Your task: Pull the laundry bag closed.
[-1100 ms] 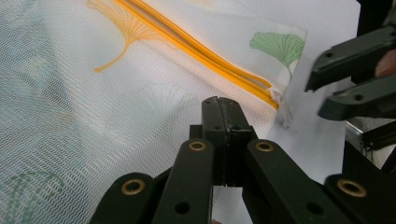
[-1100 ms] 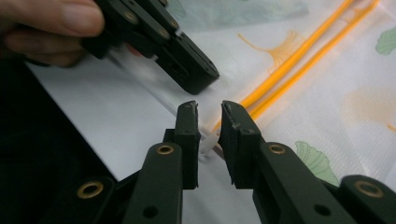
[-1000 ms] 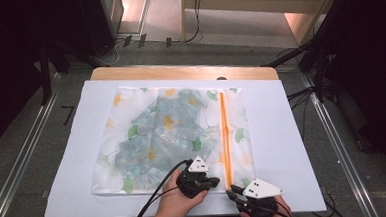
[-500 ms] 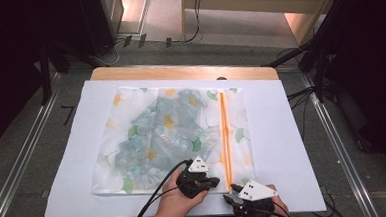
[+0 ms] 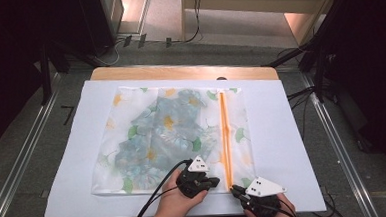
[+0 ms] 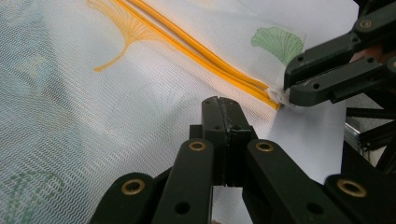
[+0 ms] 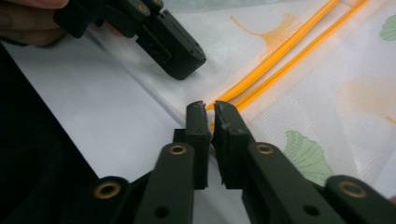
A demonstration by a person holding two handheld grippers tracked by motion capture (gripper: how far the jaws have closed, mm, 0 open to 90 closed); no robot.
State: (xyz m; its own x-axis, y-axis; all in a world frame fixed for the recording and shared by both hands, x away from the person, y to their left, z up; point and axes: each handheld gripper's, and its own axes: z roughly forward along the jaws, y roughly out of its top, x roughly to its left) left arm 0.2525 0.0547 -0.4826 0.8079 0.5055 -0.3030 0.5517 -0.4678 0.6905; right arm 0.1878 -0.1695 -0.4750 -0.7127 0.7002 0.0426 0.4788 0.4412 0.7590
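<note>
Mesh laundry bag (image 5: 172, 134) lies flat on the white sheet (image 5: 282, 134), its orange zipper (image 5: 225, 137) running toward the near edge. Right gripper (image 7: 208, 108), jaws nearly together, pinches the zipper's end, probably to pull it. Left gripper (image 6: 223, 106), jaws pressed together on the mesh just beside it, likely anchors the fabric against that pull.

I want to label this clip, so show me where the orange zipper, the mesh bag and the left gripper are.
orange zipper (image 5: 225, 132), high view, middle of its length.
mesh bag (image 5: 152, 135), high view, its printed middle.
left gripper (image 6: 223, 108), left gripper view, tips of its closed jaws.
</note>
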